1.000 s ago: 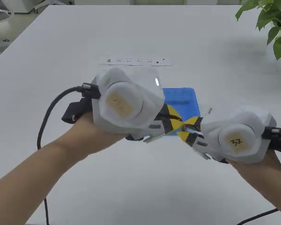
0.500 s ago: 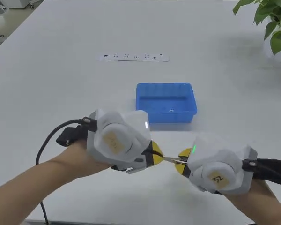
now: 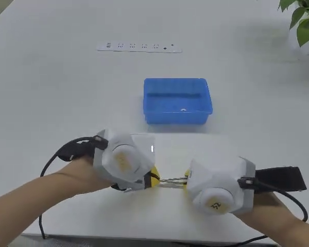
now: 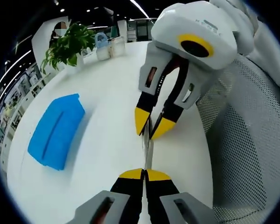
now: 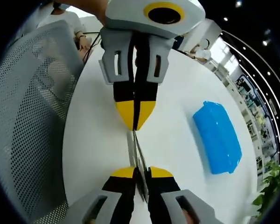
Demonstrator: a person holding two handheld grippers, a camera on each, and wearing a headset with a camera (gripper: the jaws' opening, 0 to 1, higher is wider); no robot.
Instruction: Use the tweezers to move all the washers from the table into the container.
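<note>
Metal tweezers (image 3: 171, 180) span the gap between my two grippers near the table's front edge. My left gripper (image 3: 155, 178) is shut on one end of the tweezers (image 4: 147, 149). Facing it, my right gripper (image 3: 186, 180) is shut on the other end (image 5: 136, 149). The left gripper view shows its own tips (image 4: 144, 174) pressed together and the right gripper (image 4: 151, 125) opposite. In the right gripper view, the right gripper (image 5: 142, 172) grips the blades below the left gripper (image 5: 135, 109). The blue container (image 3: 177, 100) stands farther back, with one small washer (image 3: 183, 109) inside.
A white power strip (image 3: 139, 48) lies beyond the container. Plant leaves (image 3: 304, 20) hang in at the far right. A mesh chair back (image 4: 242, 140) stands just off the table's near edge. Cables trail from both grippers.
Both grippers, still facing each other with the tweezers between them, have come back from over the container toward the table's near edge and lower. The container now stands uncovered.
</note>
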